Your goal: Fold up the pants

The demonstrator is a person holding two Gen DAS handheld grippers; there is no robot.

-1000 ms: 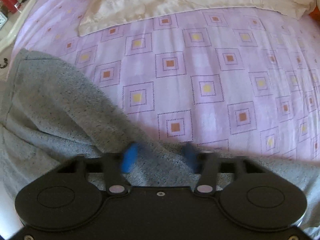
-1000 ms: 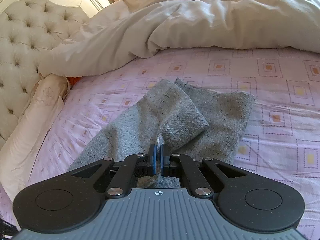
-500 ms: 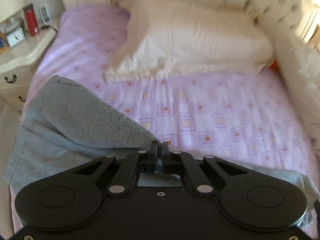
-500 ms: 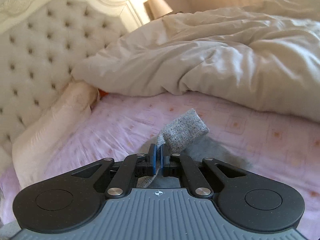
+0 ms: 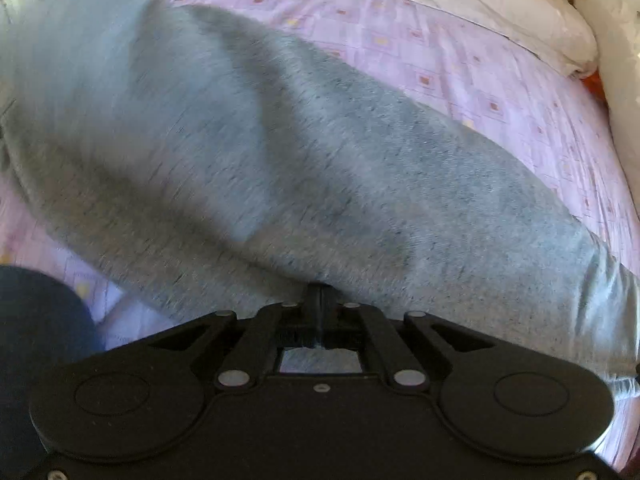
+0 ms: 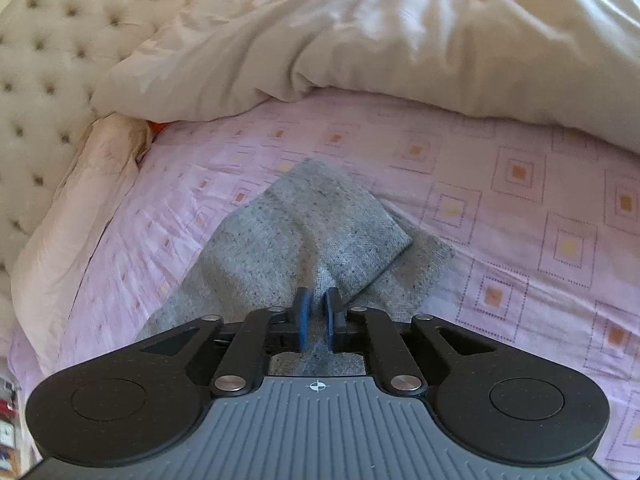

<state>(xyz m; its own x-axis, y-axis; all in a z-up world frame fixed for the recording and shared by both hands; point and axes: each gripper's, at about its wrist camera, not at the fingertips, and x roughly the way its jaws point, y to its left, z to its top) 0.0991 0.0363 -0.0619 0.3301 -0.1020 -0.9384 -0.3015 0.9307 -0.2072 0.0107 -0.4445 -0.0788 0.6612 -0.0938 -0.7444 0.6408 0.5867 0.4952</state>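
- My left claw (image 5: 320,300) is fully closed, its two black jaws pressed together. I cannot make out whether fabric is pinched between them; the grey cloth hides the tips.
- The grey pants (image 5: 280,140) fill most of the left wrist view, spread wide across the bed just past that claw, blurred by motion.
- At the lower left of that view a dark rounded shape (image 5: 36,340) sits over the sheet; I cannot tell what it is.
- The pink sheet (image 5: 480,80) with small square patterns shows beyond the pants, with a cream pillow (image 5: 480,0) at the top right.
- My right claw (image 6: 316,320) has just been opening: its blue pads (image 6: 304,318) stand slightly apart with grey fabric between them, no longer pressing it.
- In the right wrist view the pants (image 6: 312,224) lie on the sheet (image 6: 520,220) as a folded leg end, one layer over another.
- A tufted headboard (image 6: 60,40) rises at left; a rumpled cream duvet (image 6: 400,40) lies behind the pants.
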